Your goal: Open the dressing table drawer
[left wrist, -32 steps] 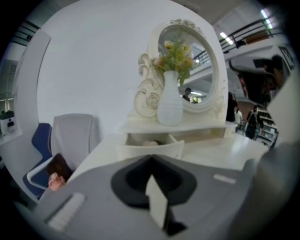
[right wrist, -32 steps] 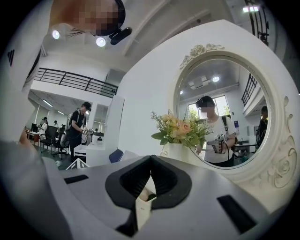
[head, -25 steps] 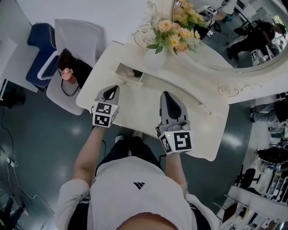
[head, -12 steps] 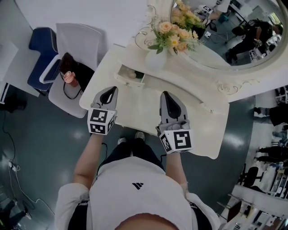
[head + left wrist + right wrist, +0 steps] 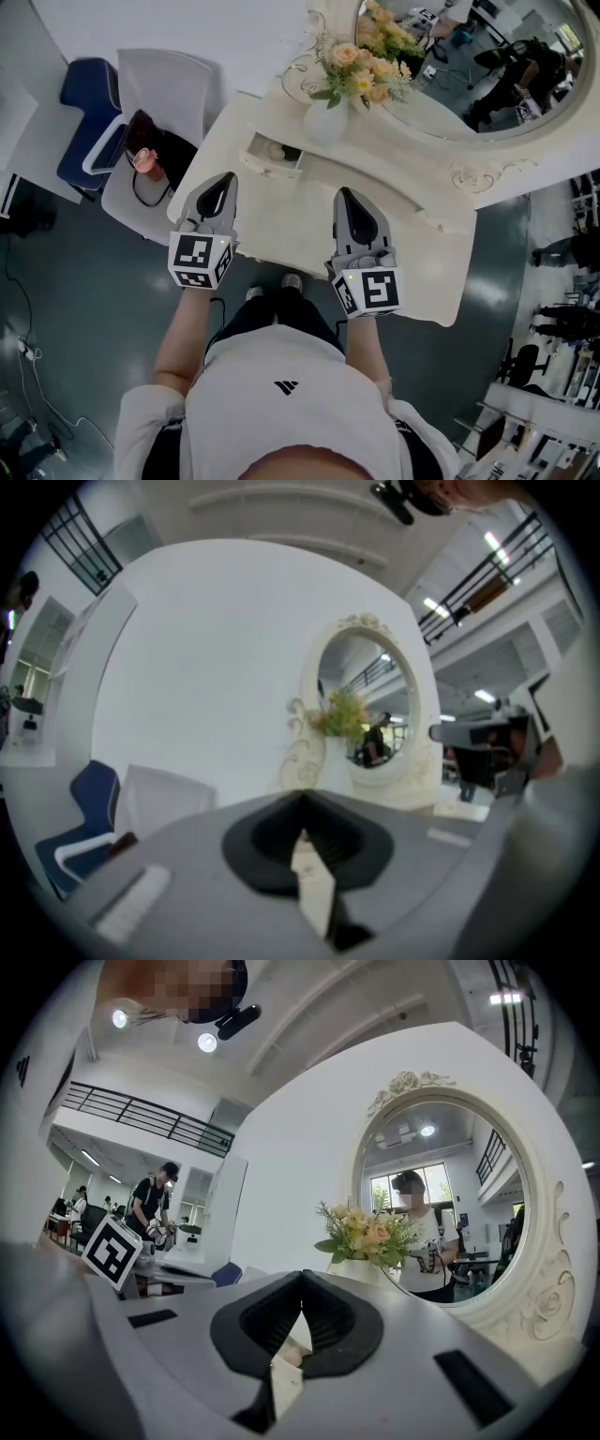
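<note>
The small cream drawer [image 5: 272, 156] sits at the back left of the cream-white dressing bench [image 5: 403, 202], just below and left of the white vase of peach and yellow flowers [image 5: 361, 80]. I see it pulled out towards me, with a pale rounded thing and something dark inside that I cannot make out.

My left claw [image 5: 225, 180] hangs over the bench's near left edge, in front of the drawer and apart from it. Its own view shows the claw [image 5: 302, 829] closed, tips together with nothing between them. My right claw [image 5: 345, 195] is over the middle of the bench front. Its jaws [image 5: 302, 1288] meet at the tips too, empty.

Both point towards the oval mirror in its ornate cream frame [image 5: 473, 178]. Off the bench's left end stand a white chair [image 5: 173, 84] carrying a dark bag [image 5: 155, 150], and a blue chair [image 5: 84, 103] beyond it.
</note>
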A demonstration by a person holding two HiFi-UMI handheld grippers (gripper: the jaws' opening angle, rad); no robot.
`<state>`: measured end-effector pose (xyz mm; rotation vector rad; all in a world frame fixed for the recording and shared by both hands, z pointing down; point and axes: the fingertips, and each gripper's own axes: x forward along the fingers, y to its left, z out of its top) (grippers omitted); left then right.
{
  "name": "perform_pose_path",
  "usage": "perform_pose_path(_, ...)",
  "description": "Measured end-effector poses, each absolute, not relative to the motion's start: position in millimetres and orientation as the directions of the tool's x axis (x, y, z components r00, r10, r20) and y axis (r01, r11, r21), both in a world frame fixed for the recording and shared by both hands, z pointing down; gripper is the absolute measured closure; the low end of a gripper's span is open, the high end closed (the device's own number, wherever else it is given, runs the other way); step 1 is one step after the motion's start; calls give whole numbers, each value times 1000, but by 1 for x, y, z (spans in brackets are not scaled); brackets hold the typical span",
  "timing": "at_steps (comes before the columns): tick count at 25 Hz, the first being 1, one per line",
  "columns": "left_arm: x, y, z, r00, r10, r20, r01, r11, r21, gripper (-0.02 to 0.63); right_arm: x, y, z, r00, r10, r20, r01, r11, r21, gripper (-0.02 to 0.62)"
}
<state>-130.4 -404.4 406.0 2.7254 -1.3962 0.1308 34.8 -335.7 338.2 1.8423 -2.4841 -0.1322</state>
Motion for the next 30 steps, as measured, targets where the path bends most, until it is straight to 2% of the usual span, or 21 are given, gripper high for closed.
perform_pose_path(12,-143,-382,362,561,-828,14,-828,-561,-28,598,32,-319,330,-273,-961,-29,-957,269,110,606)
perform_pose_path(30,-146,-364,343,550,-834,-49,-835,-551,-2,597,35,-300,318,-237,-970,-59,-964,227,141,607)
